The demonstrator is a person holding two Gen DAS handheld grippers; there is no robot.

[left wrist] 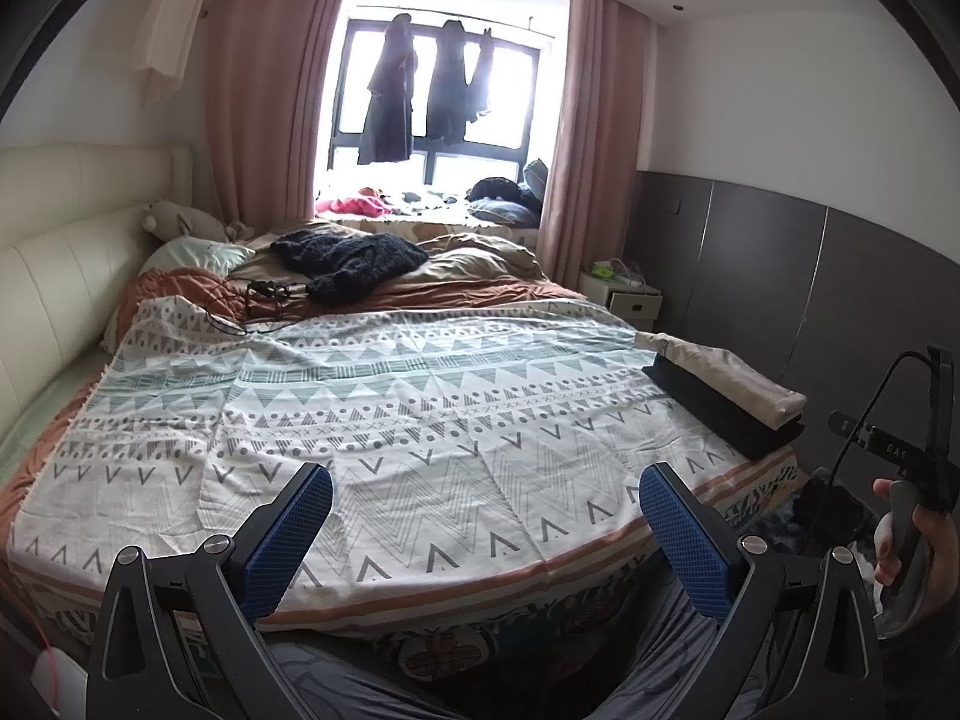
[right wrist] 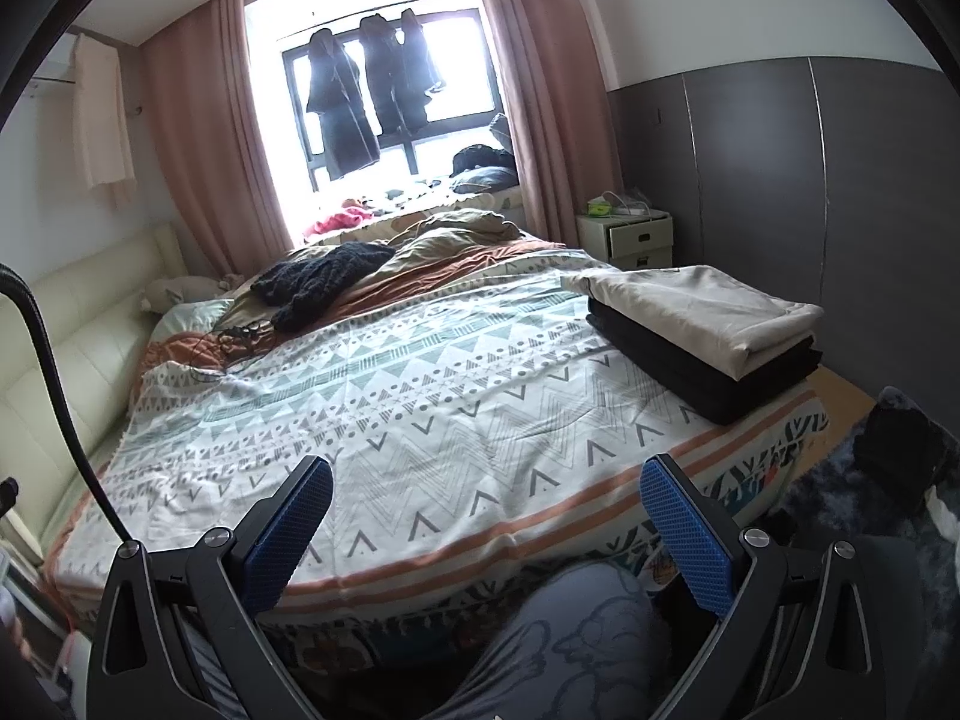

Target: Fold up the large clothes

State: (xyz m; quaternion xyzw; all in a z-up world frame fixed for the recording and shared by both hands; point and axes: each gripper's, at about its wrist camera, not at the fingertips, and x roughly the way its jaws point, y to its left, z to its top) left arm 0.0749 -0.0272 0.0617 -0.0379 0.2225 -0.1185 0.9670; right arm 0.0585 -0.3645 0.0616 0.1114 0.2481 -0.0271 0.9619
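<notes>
clothes: beige piece lay folded on black piece at bed's right edge
grippers: left gripper and right gripper gaped, empty
step: between garments, judging
next: likely fetching dark knit near pillows

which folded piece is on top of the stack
The beige one; it lies on top of the black one, at the bed's right edge.
</notes>
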